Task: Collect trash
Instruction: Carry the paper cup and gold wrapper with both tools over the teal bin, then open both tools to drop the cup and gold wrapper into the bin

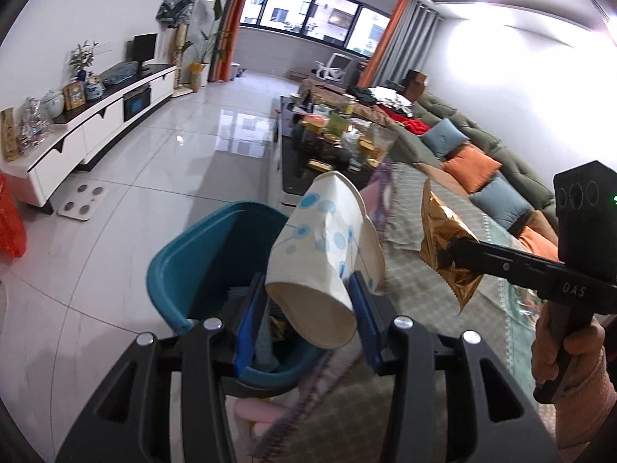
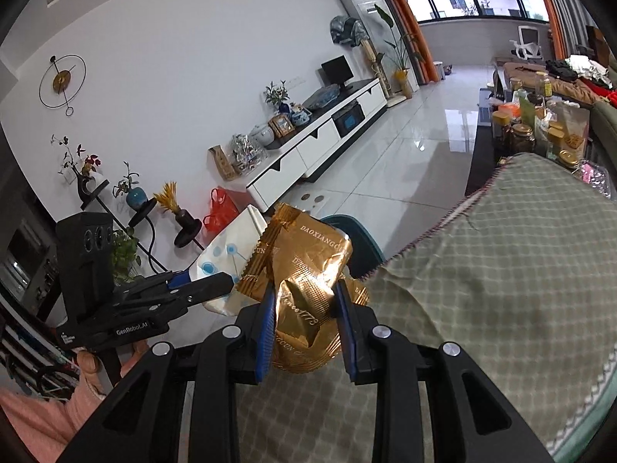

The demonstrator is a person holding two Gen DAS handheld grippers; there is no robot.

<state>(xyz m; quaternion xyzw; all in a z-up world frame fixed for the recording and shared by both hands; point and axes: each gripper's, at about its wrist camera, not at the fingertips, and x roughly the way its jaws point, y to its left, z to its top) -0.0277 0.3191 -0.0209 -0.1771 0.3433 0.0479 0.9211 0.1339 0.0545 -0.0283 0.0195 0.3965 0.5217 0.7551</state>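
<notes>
Our left gripper (image 1: 308,301) is clamped on a crushed paper cup (image 1: 324,254), its blue pads (image 1: 246,328) pressing the cup's side walls near the open mouth, which faces back toward us. Just below and ahead of the fingers sits the teal trash bin (image 1: 181,270) on the tiled floor, with some scraps already inside. Our right gripper (image 2: 306,320) grips a crumpled gold foil wrapper (image 2: 304,270) across its middle, held over the checked cloth (image 2: 501,270) with the bin's rim showing just beyond it.

We judge both pieces to be very light and easily deformed. The cup is thin paper, already dented, so it gives under the pads and could fold further or slip out if we squeeze the soft wall; the stiffer rolled rim is the safer place to pinch. The wrapper is slick, crinkly film that holds no shape; bunched folds at its centre give the pads more to bite on than a single edge would.

Beyond our grippers lie a cluttered dark coffee table (image 1: 293,177) and a sofa with cushions (image 1: 470,162) to the right.
</notes>
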